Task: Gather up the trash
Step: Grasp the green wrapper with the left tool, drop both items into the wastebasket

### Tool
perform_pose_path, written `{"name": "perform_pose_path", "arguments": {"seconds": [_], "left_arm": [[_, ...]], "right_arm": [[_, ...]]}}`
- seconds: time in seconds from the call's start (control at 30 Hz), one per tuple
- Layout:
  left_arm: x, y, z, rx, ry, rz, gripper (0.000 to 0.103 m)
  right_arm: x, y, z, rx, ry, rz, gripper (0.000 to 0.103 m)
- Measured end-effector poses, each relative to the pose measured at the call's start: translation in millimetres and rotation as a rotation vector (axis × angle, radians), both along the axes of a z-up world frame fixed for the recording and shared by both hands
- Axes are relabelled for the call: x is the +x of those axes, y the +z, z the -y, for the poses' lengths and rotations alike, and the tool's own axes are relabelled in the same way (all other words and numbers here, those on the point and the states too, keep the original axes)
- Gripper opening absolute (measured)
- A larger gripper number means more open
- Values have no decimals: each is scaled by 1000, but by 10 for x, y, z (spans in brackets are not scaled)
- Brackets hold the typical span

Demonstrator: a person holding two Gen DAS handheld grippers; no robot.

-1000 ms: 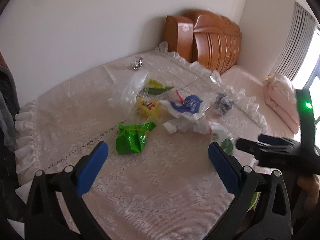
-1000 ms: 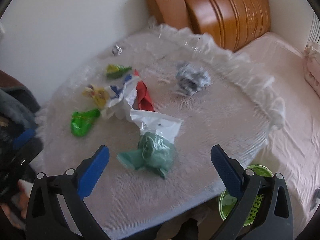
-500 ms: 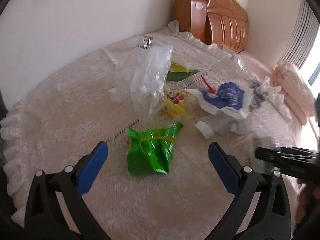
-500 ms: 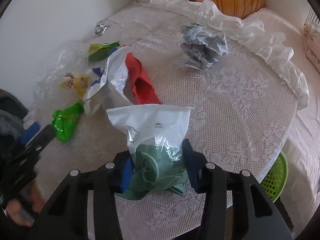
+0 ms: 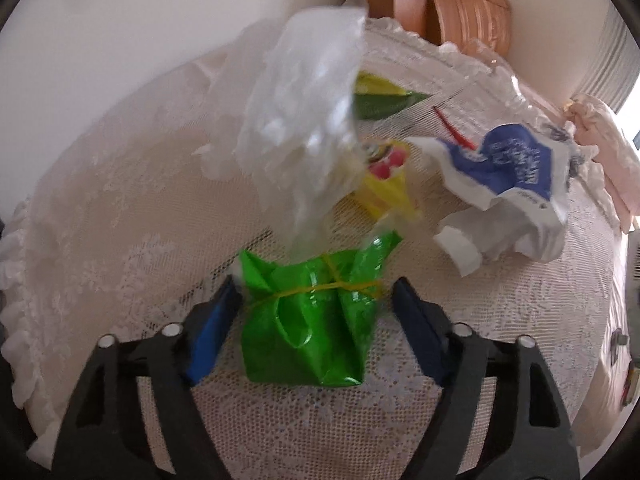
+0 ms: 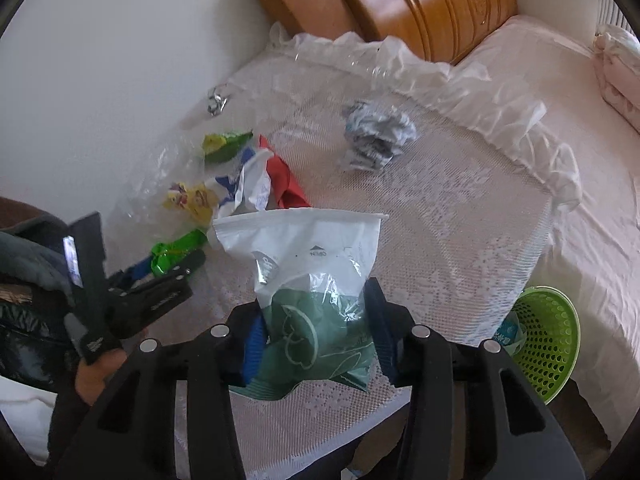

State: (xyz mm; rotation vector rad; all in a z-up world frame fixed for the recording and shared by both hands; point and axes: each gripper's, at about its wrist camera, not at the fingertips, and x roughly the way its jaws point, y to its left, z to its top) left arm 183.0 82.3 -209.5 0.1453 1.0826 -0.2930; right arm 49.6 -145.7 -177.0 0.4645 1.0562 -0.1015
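In the left wrist view my left gripper (image 5: 314, 304) straddles a bright green wrapper (image 5: 310, 332) tied with a yellow band; its blue pads stand just off the wrapper's sides, not pressing it. The left gripper also shows in the right wrist view (image 6: 160, 268). My right gripper (image 6: 316, 320) is shut on a white and green zip pouch (image 6: 316, 280), held above the lace-covered table (image 6: 460, 208). A green mesh basket (image 6: 548, 336) stands on the floor at the lower right.
On the table lie a clear plastic bag (image 5: 304, 120), a yellow wrapper (image 5: 384, 188), a crumpled white and blue bag (image 5: 508, 184), a red wrapper (image 6: 288, 184), a grey crumpled ball (image 6: 376, 136) and a foil scrap (image 6: 216, 100). A bed and wooden headboard (image 6: 420, 4) stand behind.
My left gripper moved in over the green wrapper and narrowed around it. My right gripper closed on the zip pouch and lifted it slightly.
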Motion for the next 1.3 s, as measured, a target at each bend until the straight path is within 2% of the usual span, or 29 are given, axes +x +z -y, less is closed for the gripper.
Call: {"name": "perform_pose_path", "arguments": {"seconds": [0.03, 0.07, 0.3, 0.43, 0.57, 0.7, 0.83, 0.9, 1.03, 1.1, 1.13, 1.17, 1.2, 1.3], "left_arm": [[1, 1, -11, -3, 10, 8, 64], [2, 2, -22, -5, 13, 10, 63], [-82, 89, -158, -38, 44, 10, 62], [-259, 288, -215, -58, 41, 19, 62], [-553, 608, -188, -109, 9, 45, 62], [-848, 938, 75, -188, -74, 71, 62], [-1141, 1208, 490, -264, -190, 89, 62], [-1256, 1296, 724, -289, -244, 92, 62], [-1481, 1381, 1258, -313, -356, 87, 62], [-1594, 1386, 1482, -312, -396, 83, 62], [-1663, 1402, 1542, -310, -410, 81, 62], [-1703, 1403, 1631, -306, -423, 79, 62], [-1761, 1400, 1731, -298, -441, 77, 62], [-1844, 1361, 1884, -278, -471, 74, 62]], "right_arm": [[-21, 7, 7, 1, -1, 3, 46], [-39, 19, 32, 6, -4, 7, 46], [-114, 70, 155, 17, -4, 26, 46], [-235, 168, 266, 16, -11, 58, 46], [-496, 342, 469, -7, -28, 111, 46], [-907, 499, 768, -91, -67, 138, 46], [-1275, 516, 1058, -209, -114, 115, 46], [-1477, 428, 1243, -249, -141, 82, 46], [-1754, 135, 1560, -241, -204, 22, 47], [-1829, -45, 1676, -237, -226, -11, 51], [-1855, -118, 1710, -238, -233, -29, 68], [-1885, -225, 1777, -242, -253, -58, 80], [-1912, -293, 1822, -246, -276, -76, 97], [-1999, -435, 1987, -219, -325, -102, 100]]}}
